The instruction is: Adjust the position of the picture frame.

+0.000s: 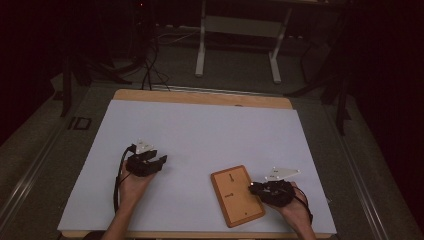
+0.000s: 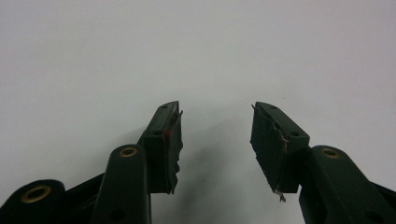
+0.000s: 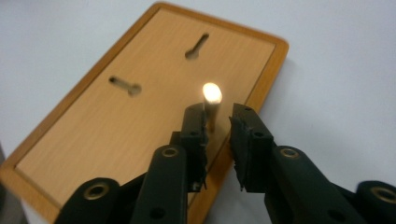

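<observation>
Dim room, with light falling mostly on the white table top [image 1: 200, 135]. Wooden edge strip [image 1: 200, 97] exposed along the far side of that top. Grey carpeted floor [image 1: 240, 80] beyond the table. White metal desk frame [image 1: 239, 35] well behind the table, standing on two feet. Black cables [image 1: 150, 65] trailing over the floor left of that frame. Dark stand legs [image 1: 75, 75] off the table's far left corner, more dark legs [image 1: 335, 85] off its far right.

One wooden board [image 1: 237, 196], one peg [image 3: 211, 105].
</observation>
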`<state>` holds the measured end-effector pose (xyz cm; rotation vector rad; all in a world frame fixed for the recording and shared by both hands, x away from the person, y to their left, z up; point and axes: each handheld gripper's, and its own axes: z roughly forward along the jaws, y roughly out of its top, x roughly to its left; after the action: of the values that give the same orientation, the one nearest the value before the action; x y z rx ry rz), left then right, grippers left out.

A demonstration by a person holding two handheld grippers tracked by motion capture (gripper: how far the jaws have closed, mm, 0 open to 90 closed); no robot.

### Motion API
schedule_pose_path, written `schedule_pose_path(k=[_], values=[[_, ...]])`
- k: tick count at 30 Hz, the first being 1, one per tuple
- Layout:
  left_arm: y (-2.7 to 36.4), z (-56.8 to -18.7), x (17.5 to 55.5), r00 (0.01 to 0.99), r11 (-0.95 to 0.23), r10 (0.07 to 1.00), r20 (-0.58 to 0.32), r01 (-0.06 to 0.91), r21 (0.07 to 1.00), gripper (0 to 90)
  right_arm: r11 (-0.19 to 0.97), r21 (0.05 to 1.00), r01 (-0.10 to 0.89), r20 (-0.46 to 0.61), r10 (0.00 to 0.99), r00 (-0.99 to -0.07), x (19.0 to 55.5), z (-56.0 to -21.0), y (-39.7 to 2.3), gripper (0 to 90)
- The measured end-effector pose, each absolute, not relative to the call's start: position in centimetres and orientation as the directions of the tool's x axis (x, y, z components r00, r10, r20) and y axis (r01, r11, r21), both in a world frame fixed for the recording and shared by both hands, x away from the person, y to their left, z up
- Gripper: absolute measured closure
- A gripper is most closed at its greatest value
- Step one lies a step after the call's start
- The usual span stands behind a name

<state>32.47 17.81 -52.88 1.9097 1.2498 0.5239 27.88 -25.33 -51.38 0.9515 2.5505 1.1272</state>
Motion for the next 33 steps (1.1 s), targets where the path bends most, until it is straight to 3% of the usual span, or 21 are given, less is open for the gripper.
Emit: schedule_pose_path(k=[5, 19, 33], values=[[17.8, -52.9, 32.5, 0.432, -0.214, 0.899, -0.072, 0.578, 0.787, 52.4, 0.476, 0.744, 0.470, 0.074, 0.639, -0.765, 28.1, -51.8, -24.4, 82.0], [17.9, -52.9, 32.5, 0.429, -0.216, 0.901, -0.069, 0.580, 0.786, 52.4, 0.357, 0.786, 0.505, 0.109, 0.724, -0.681, 27.9, -52.4, -24.0, 83.7], [18.0, -52.9, 32.5, 0.420, -0.206, 0.904, -0.074, 0.582, 0.787, 52.4, 0.319, 0.802, 0.505, 0.175, 0.683, -0.709, 30.4, -51.5, -23.8, 83.7]])
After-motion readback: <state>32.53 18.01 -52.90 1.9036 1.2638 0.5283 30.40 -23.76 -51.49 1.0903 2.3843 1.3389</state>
